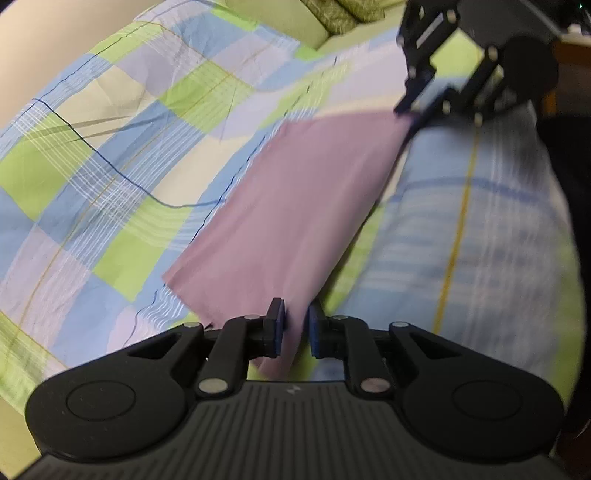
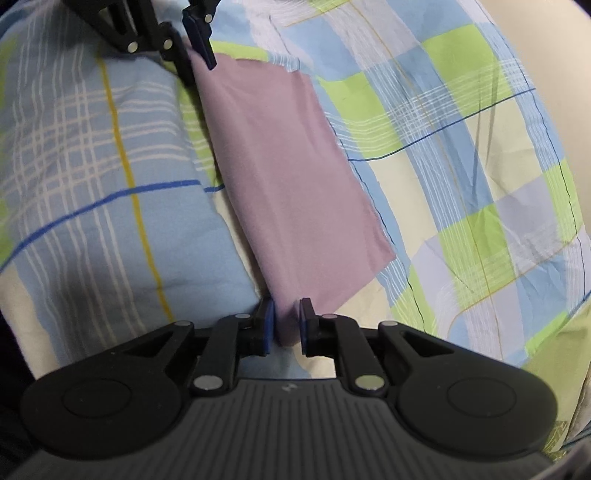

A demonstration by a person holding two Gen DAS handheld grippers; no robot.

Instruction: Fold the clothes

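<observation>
A mauve cloth [image 1: 295,206] is stretched between my two grippers above a checked bedsheet; it also shows in the right wrist view [image 2: 288,177]. My left gripper [image 1: 296,328] has one corner of the cloth between its blue pads [image 1: 279,325], with a small gap at each side. My right gripper [image 2: 287,325] has the opposite corner between its pads [image 2: 269,325] in the same way. Each gripper shows at the far end of the cloth in the other's view: the right gripper [image 1: 421,107] and the left gripper [image 2: 195,55].
The bedsheet [image 1: 110,166] is checked in blue, green, cream and lilac and is creased. A plump blue plaid quilt or pillow [image 2: 92,177] lies beside the cloth. A green patterned pillow [image 1: 343,14] lies at the far end.
</observation>
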